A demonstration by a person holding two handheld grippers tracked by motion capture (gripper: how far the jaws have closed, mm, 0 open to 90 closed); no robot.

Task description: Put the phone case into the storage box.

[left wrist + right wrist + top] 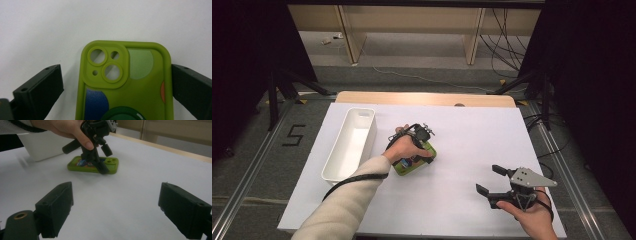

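A lime-green phone case (pixel 430 151) lies flat on the white table sheet, back up, its camera cut-outs and coloured shapes showing (pixel 140 87). My left gripper (pixel 421 145) stands over it, open, jaws straddling its camera end (pixel 116 68). The right-hand jaw rests against the case's edge, and the left-hand jaw is a short gap away. My right gripper (pixel 490 179) hovers near the table's front right, wide open, with nothing between its jaws (pixel 116 192). It faces the case (pixel 111 168) and the other gripper.
A long white bin (pixel 364 111) stands left of the case, close behind the left hand (pixel 42 145). The white sheet (pixel 472 135) covers the table, whose wooden far edge (pixel 427 98) shows. Dark stands and cables sit on the floor around.
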